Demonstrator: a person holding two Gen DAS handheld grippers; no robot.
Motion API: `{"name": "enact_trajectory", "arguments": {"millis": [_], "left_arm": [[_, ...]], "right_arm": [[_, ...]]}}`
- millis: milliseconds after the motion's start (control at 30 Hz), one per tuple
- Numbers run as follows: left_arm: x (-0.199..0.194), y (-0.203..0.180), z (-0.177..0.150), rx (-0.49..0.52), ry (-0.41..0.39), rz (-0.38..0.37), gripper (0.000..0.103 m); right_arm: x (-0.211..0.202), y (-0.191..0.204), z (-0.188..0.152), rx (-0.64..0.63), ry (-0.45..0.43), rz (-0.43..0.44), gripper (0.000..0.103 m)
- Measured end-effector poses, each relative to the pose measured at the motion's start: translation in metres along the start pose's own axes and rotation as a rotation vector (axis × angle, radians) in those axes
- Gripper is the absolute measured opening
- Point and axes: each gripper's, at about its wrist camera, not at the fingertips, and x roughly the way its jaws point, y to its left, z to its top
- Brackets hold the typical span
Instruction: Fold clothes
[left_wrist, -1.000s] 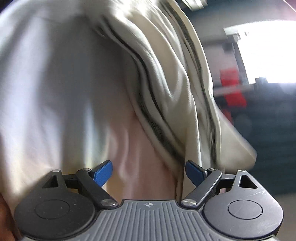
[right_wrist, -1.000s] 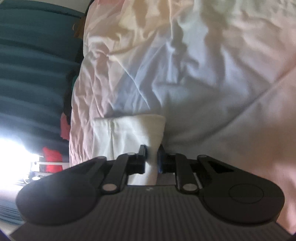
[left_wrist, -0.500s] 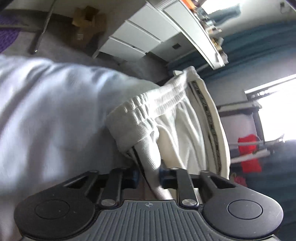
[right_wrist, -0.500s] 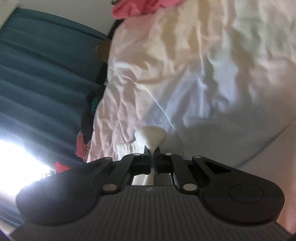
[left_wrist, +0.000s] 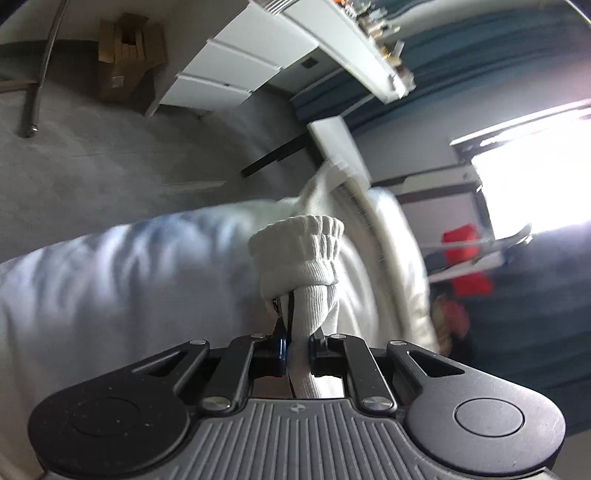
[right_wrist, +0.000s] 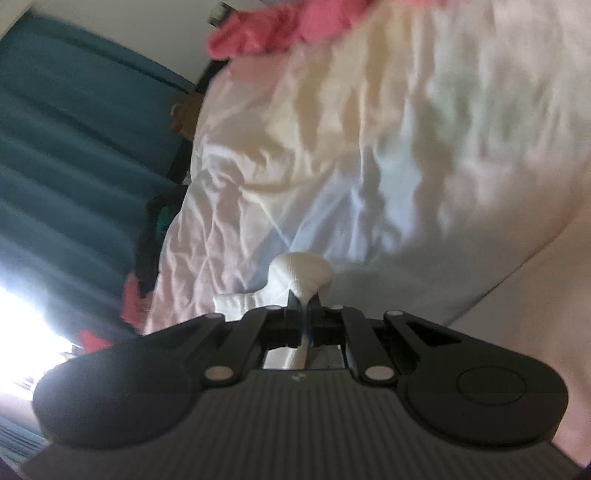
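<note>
My left gripper (left_wrist: 297, 349) is shut on the ribbed elastic waistband (left_wrist: 306, 254) of white trousers with a dark side stripe (left_wrist: 364, 229); the cloth bunches above the jaws and trails away to the right. My right gripper (right_wrist: 304, 319) is shut on a thin bunched fold of the same white garment (right_wrist: 301, 271), held over a bed. The rest of the garment is hidden or blurred.
A rumpled white bed sheet (right_wrist: 369, 155) fills the right wrist view, with pink clothes (right_wrist: 266, 29) at its far end and teal curtains (right_wrist: 74, 129) to the left. The left wrist view shows grey floor (left_wrist: 129, 158), white drawers (left_wrist: 236, 70), a cardboard box (left_wrist: 125, 55) and a bright window (left_wrist: 535, 177).
My left gripper closed from open onto the waistband and lifted clear of the cloth that covered its view. My right gripper stayed shut and rose, its cloth drawn into a thin bunch.
</note>
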Motion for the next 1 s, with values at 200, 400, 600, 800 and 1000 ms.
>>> {"name": "enact_trajectory", "arguments": {"millis": [200, 400, 600, 800, 1000], "left_arm": [[0.006, 0.010, -0.023, 0.177, -0.053, 0.103, 0.016], [-0.013, -0.030, -0.046, 0.477, -0.136, 0.256, 0.055], [-0.027, -0.091, -0.097, 0.781, -0.268, 0.325, 0.085], [-0.027, -0.160, -0.175, 0.907, -0.267, 0.113, 0.087], [-0.009, -0.216, -0.270, 1.011, -0.236, -0.098, 0.088]], "right_arm": [[-0.008, 0.001, -0.002, -0.134, 0.048, -0.125, 0.006], [0.006, -0.006, -0.003, -0.134, 0.146, -0.190, 0.010], [-0.031, 0.044, -0.012, -0.326, -0.014, -0.107, 0.077], [-0.074, 0.104, -0.058, -0.555, -0.061, 0.145, 0.078], [-0.108, 0.142, -0.119, -0.741, 0.011, 0.392, 0.078]]}}
